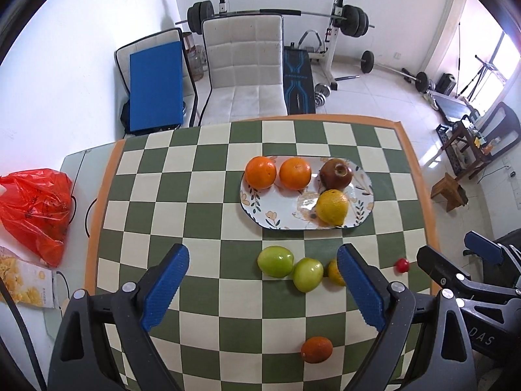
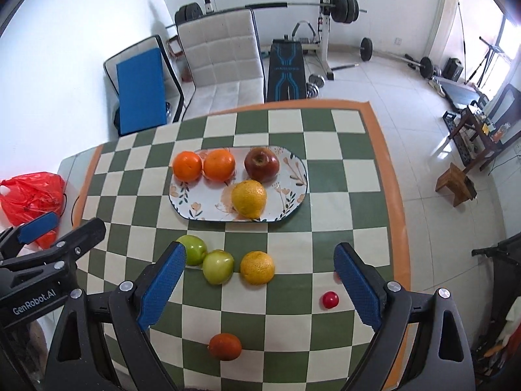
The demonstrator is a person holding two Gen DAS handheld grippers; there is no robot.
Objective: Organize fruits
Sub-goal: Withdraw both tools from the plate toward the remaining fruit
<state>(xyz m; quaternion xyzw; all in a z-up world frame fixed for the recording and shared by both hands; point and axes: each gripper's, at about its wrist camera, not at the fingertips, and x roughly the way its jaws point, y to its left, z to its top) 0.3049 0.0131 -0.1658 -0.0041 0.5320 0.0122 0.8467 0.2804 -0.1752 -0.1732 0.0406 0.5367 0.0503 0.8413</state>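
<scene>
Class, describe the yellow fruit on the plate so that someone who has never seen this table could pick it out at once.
Start at the green and cream checked tablecloth and find the oval floral plate on it. Four fruits sit on it: two oranges and a dark red apple along the far side. The lemon lies alone on the near side, the only yellow fruit on the plate.

Green-and-cream checked tablecloth (image 2: 286,312) with orange border, floral white plate (image 2: 293,176), blue-padded black tongs (image 2: 260,288)
</scene>
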